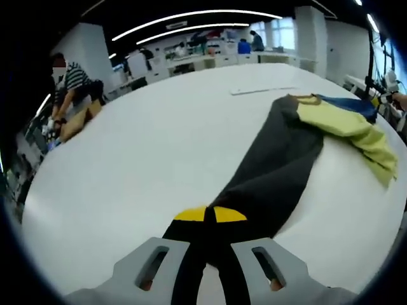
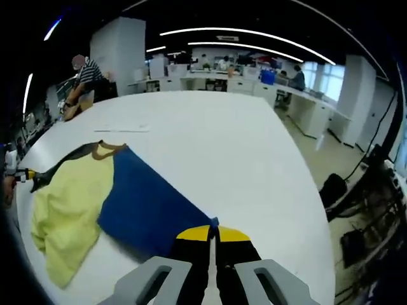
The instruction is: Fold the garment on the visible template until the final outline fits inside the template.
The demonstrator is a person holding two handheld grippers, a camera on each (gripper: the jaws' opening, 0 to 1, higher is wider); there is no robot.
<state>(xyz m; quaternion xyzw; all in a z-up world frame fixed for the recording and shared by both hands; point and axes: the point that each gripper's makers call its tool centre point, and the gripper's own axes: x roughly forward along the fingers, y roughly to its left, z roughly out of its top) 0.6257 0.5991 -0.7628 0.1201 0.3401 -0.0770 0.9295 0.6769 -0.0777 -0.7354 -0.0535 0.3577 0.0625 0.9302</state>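
A soft, colour-blocked fabric garment (image 1: 280,165) of dark grey, pale yellow-green and royal blue panels lies stretched across the wide white table (image 1: 146,159), pulled taut between the two tools. In the left gripper view the left gripper (image 1: 210,219), with black jaws tipped in yellow and pale grey fingers below, has its jaws pressed together on the end of the dark grey panel, which runs up and away from the tips toward the far right side of the table, where the yellow-green part lies crumpled and a sliver of blue shows beyond it. In the right gripper view the right gripper (image 2: 213,232) likewise has its yellow-tipped jaws closed on a corner of the blue panel (image 2: 149,206), which spreads flat on the table surface toward the left edge, with the yellow-green panel (image 2: 63,210) bunched just beside it and a tan neckline trim (image 2: 105,149) at the far end, next to a strip of dark grey. A thin pale strip (image 2: 121,129) lies on the table beyond the garment, apart from it. No template outline can be made out on the table surface. At the far left corner of the table a person in a striped shirt (image 2: 86,76) bends over, and white desks and benches (image 2: 210,79) fill the room behind.
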